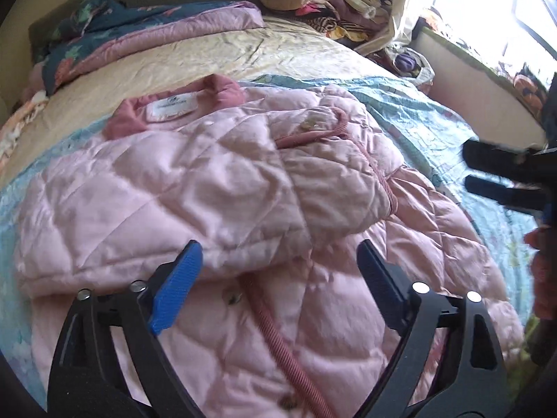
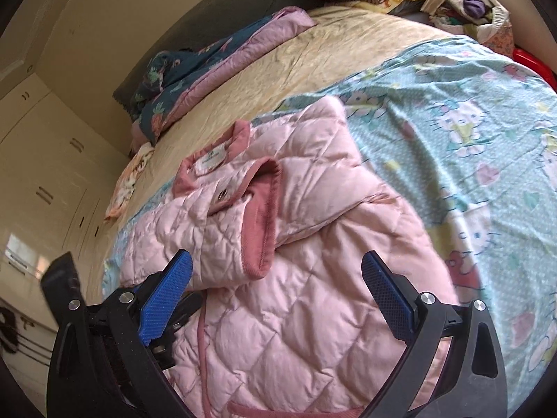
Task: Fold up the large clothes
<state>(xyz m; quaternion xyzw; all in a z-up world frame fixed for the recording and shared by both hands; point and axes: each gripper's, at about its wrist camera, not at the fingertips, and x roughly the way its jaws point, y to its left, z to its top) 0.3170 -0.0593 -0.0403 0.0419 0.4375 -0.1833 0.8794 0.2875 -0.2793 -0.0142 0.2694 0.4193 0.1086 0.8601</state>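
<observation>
A pink quilted jacket (image 1: 222,188) with a darker pink collar (image 1: 228,90) and a white label lies on the bed, one side folded over its front. My left gripper (image 1: 278,257) hovers open just above the folded part, its blue pads clear of the cloth. In the right wrist view the same jacket (image 2: 306,278) lies under my right gripper (image 2: 276,264), which is also open, with nothing pinched. The right gripper's black fingers (image 1: 501,177) show at the right edge of the left wrist view, over the sheet beside the jacket.
A light blue cartoon-print sheet (image 2: 452,111) covers the near half of the bed, over a cream bedspread (image 1: 209,52). A folded teal and pink quilt (image 1: 139,28) lies at the back left. A pile of clothes (image 1: 330,3) sits at the back right. Wardrobe doors (image 2: 41,174) stand on the left.
</observation>
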